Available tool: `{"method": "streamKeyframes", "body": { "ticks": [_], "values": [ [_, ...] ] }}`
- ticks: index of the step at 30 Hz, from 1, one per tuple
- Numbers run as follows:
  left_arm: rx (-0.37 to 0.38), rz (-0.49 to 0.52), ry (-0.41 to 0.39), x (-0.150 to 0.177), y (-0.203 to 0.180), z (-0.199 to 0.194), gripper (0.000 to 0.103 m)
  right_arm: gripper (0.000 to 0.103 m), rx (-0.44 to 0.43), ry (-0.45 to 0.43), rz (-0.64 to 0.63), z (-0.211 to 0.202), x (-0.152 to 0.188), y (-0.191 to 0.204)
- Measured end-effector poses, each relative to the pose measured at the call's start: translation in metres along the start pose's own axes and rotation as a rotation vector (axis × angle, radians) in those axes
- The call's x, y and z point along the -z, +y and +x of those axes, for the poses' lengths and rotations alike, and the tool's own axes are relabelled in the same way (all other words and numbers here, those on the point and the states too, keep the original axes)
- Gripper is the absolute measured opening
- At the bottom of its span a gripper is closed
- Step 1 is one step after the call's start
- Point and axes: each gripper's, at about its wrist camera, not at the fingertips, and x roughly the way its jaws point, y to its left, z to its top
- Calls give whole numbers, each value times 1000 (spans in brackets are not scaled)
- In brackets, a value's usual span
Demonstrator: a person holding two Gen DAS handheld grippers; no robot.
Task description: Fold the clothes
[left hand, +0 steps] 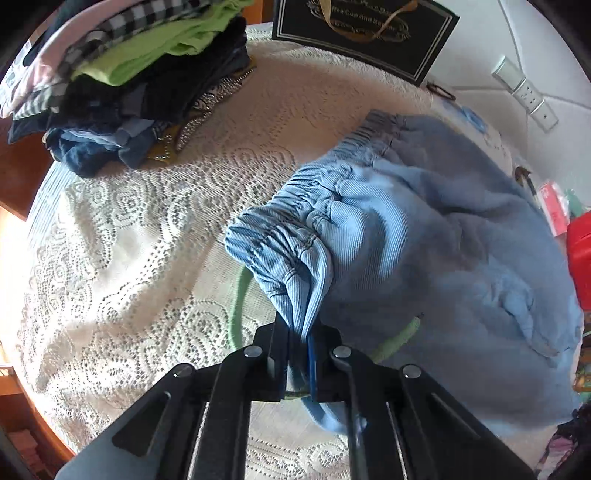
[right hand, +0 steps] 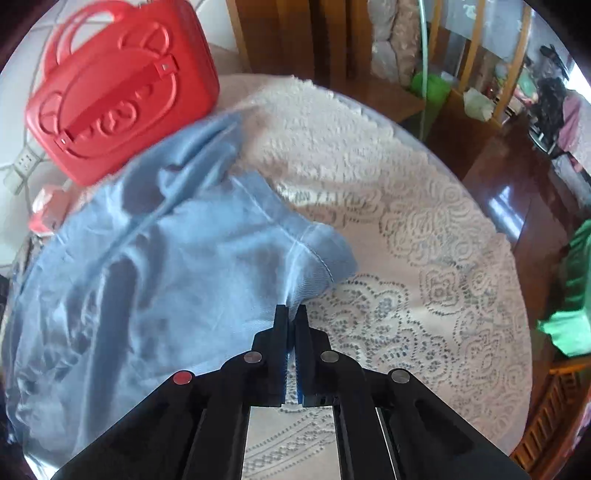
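Note:
Light blue trousers (left hand: 424, 236) with a gathered elastic waistband and a green drawstring (left hand: 236, 295) lie on a lace tablecloth (left hand: 129, 258). My left gripper (left hand: 301, 332) is shut on the waistband corner and holds it bunched just above the cloth. In the right wrist view the same trousers (right hand: 166, 258) spread to the left. My right gripper (right hand: 291, 312) is shut on the hem edge of a trouser leg near the table's middle.
A pile of folded clothes (left hand: 140, 74) sits at the back left. A black gift box (left hand: 365, 33) stands at the back. A red bag (right hand: 122, 85) lies beyond the trousers. The table edge and wooden furniture (right hand: 517, 206) are to the right.

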Motion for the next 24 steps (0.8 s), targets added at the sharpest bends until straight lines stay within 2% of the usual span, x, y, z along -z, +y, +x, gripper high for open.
{"method": "streamKeyframes", "body": {
  "ticks": [2,5,7,8,10,13,15,16,17,19,20,22,23,24],
  "values": [
    [9,-3,-14,7,8,-15,8,3,13,-44,11,-30,1,-13],
    [-15,9,-4,25,18,-23,8,3,111,-24,14,-48,15,-39],
    [-65,26,16,34,28,-17,8,3,178,-2,22,-53,26,-55],
    [-77,31,23,41,33,-14,8,4,188,12,40,-50,34,-65],
    [-76,8,38,52,42,-14,8,5,115,25,81,-45,50,-81],
    [-37,-18,34,64,44,-19,8,33,-25,30,86,-35,70,-79],
    [-3,0,7,66,30,-24,19,65,-79,30,58,-26,77,-66],
    [13,13,-7,67,22,-27,37,71,-102,34,55,-20,79,-59],
    [32,19,-24,67,14,-30,59,74,-126,37,57,-15,80,-53],
    [65,19,-47,65,-1,-33,74,74,-180,55,80,-4,80,-46],
    [74,22,-52,64,-7,-33,74,72,-188,65,86,1,82,-43],
    [72,37,-55,59,-19,-33,74,54,-192,78,91,10,84,-38],
    [64,46,-55,56,-24,-33,74,42,-198,84,92,13,83,-37],
    [56,58,-52,53,-28,-32,74,40,-202,89,94,17,83,-36]
  ]
}}
